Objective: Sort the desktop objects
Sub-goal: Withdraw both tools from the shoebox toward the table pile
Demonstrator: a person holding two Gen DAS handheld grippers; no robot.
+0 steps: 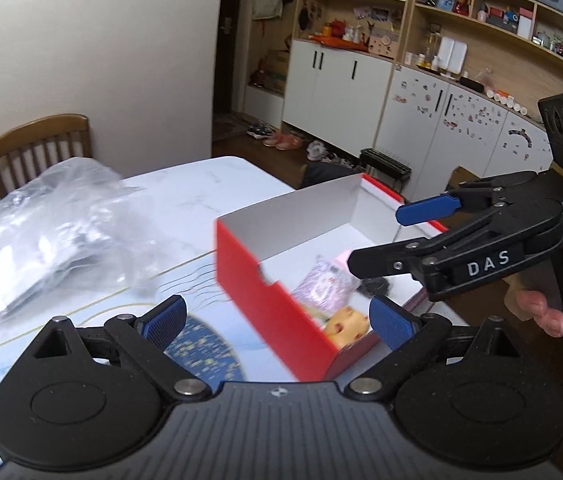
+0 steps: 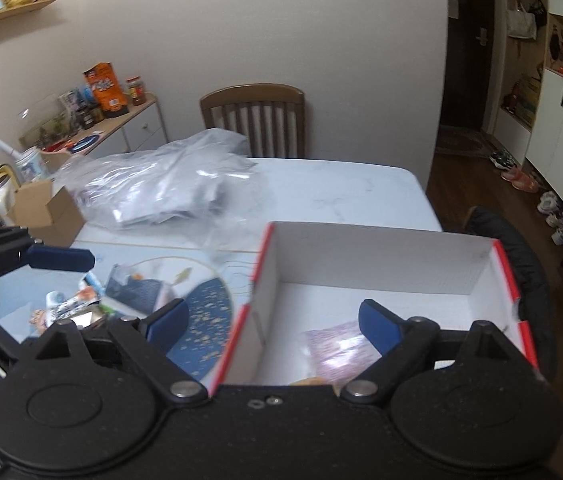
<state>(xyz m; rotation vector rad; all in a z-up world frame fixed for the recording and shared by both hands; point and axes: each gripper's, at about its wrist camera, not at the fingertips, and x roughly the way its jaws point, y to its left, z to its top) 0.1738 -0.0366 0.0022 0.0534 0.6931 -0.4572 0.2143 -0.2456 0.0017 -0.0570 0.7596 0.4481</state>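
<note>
A red box [image 1: 265, 304] with a white inside stands on the table; it also shows in the right wrist view [image 2: 377, 256]. In it lie a pink-purple packet [image 1: 321, 284], a yellow toy [image 1: 347, 324] and a dark fuzzy thing [image 1: 377, 286]. My left gripper [image 1: 277, 320] is open and empty, above the box's near red wall. My right gripper [image 2: 273, 322] is open and empty, above the box's left wall; in the left wrist view it [image 1: 385, 236] hangs over the box. Several small packets and cards [image 2: 81, 304] lie on the mat left of the box.
A crumpled clear plastic bag [image 2: 161, 184] lies on the marble table [image 2: 341, 192] behind the mat. A wooden chair [image 2: 257, 120] stands at the far side. A small cardboard box [image 2: 45, 208] and cluttered items sit at the left. A dark chair back [image 2: 521, 256] is right of the box.
</note>
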